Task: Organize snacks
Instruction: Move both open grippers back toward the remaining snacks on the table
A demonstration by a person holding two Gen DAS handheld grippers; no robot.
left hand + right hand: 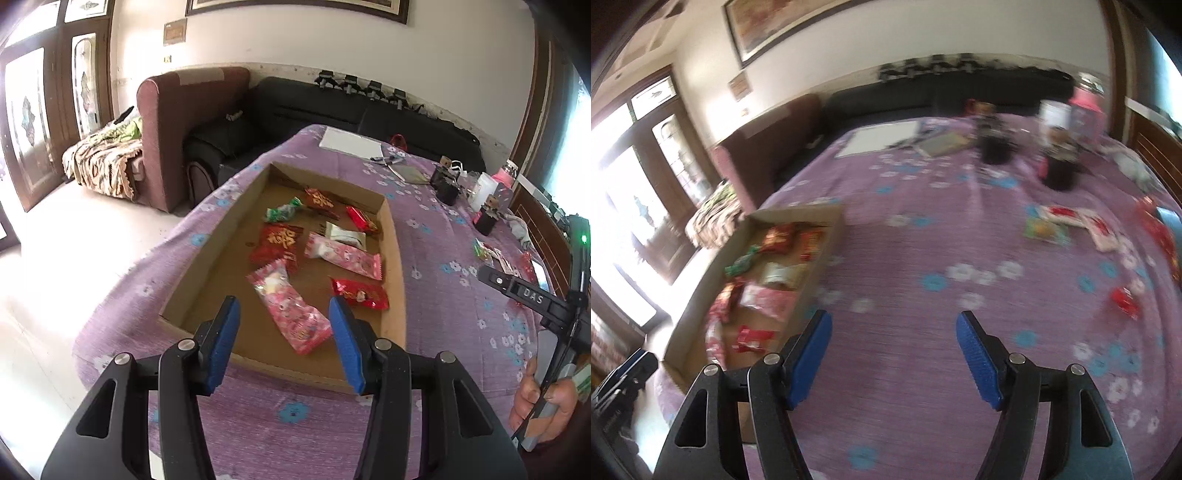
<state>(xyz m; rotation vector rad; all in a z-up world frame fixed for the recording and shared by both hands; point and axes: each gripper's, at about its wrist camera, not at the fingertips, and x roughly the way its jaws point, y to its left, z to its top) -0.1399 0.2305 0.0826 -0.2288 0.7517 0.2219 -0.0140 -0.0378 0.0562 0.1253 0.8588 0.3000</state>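
- Left gripper [284,306] is hanging over the near end of the box [393,258], low centre of the left view; its blue pads [221,343] are standing apart with nothing pinched between them.
- Box is sitting on the purple cloth [443,251], holding the sorted snacks: a pink packet [291,314] lying right under the left jaws, untouched; a red packet [360,293] just right of it; a second pink packet [343,254] above; a white packet [347,234], a big red packet [279,242], a green sweet [284,212] and more red ones toward the far end.
- Right gripper [894,321] is showing bottom centre of the right view, over bare cloth [923,258]; jaws are gaping wide, empty.
- Right view is smearing with blur; box [827,236] is lying at left of the frame there, well apart from the jaws.
- Loose snacks [1056,225] are waiting on the cloth at right of the frame; a small red one [1124,301] is lying nearer, lower right.
- A hand [543,402] is gripping the right tool's handle at the lower right edge of the left view.
- Dark cups [1060,173] and a white sheet [882,138] are sitting at the far side.
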